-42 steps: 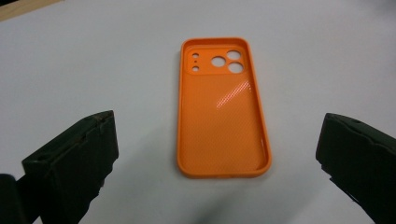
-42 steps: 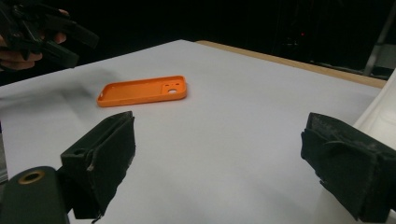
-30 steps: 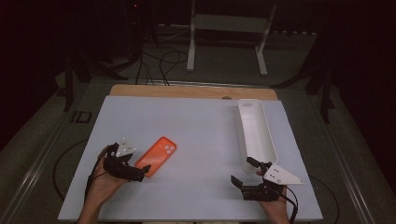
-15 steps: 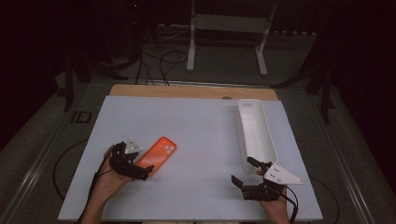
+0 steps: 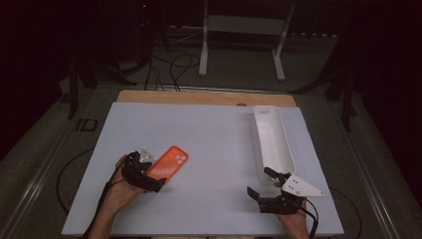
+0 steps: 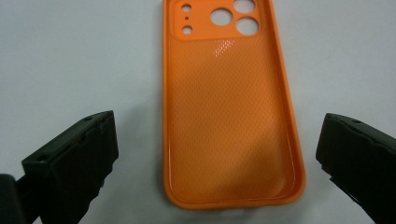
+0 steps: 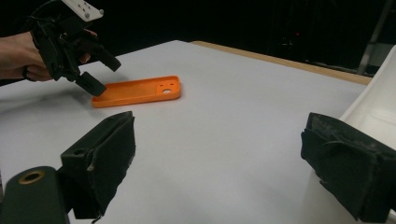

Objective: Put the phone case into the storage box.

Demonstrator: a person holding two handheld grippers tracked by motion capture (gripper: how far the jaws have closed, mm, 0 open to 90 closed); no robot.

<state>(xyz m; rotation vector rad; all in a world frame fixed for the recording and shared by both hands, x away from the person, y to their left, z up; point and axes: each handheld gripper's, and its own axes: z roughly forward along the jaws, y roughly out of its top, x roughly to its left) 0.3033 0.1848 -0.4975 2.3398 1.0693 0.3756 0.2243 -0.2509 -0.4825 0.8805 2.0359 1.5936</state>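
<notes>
Orange phone case [image 5: 168, 163] lies flat, inner side up, on the white table [image 5: 214, 144], well to the left of the long white tray [image 5: 271, 142], camera cut-outs pointing away from the person. Left gripper [image 5: 150, 175] hovers at the case's near end, jaws spread wide, one on each side of it, not touching. Right gripper [image 5: 262, 183] rests just below the tray's near end, jaws likewise wide and holding nothing.
</notes>
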